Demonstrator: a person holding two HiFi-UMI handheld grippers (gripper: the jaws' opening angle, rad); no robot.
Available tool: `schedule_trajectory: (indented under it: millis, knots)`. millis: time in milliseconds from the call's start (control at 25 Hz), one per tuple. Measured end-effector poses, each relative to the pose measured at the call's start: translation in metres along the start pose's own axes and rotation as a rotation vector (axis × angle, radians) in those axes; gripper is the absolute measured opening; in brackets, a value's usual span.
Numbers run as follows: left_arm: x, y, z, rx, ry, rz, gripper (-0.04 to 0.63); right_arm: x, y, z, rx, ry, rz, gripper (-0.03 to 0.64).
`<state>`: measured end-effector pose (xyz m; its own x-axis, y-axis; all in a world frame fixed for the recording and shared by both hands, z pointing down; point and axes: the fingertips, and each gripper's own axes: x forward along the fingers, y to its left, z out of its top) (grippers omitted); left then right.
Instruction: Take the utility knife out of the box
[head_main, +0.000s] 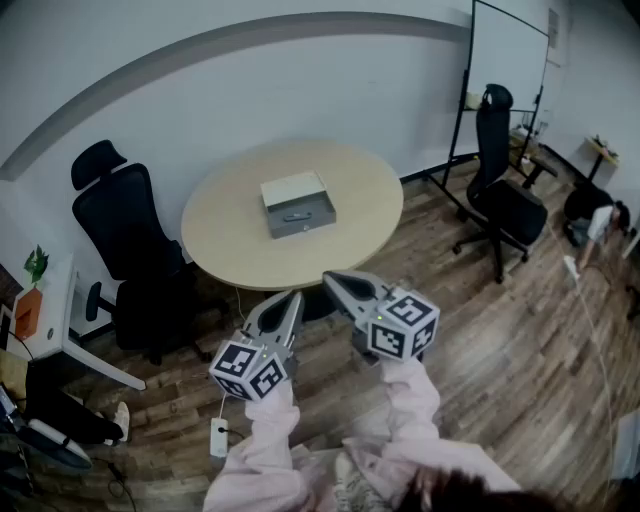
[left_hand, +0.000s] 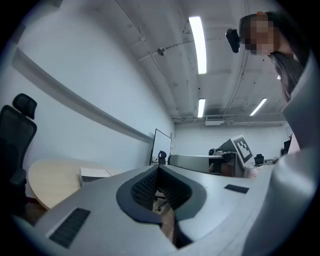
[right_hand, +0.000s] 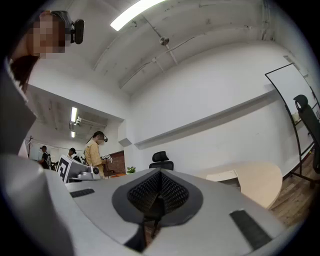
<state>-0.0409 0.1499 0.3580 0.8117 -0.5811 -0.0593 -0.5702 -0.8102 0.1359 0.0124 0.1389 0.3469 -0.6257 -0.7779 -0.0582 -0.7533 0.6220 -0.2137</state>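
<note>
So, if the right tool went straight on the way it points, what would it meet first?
The right tool would probably meet the near rim of the round table first; the box lies beyond. Height is unclear.

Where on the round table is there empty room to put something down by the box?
The box sits in the middle of the round table. The top is bare all round it: a wide patch on the left toward the black chair, a strip along the near rim, and a patch on the right. Only the middle is taken.

A round pale beige wooden table (head_main: 228, 238) carries a single open grey metal box (head_main: 297, 208) near its centre.
</note>
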Motion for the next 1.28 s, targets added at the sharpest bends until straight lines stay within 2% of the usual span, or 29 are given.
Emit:
schedule_trajectory:
  millis: [560,1280]
  knots:
    - [0.031,0.019,-0.007,-0.012,0.011,-0.002,0.008,0.016,-0.029,-0.003,-0.015,0.013,0.003,-0.003]
    - [0.046,0.048,-0.022,-0.048,0.049,0.011,0.008,0.044,-0.058,-0.014,0.069,0.032,0.006,-0.003]
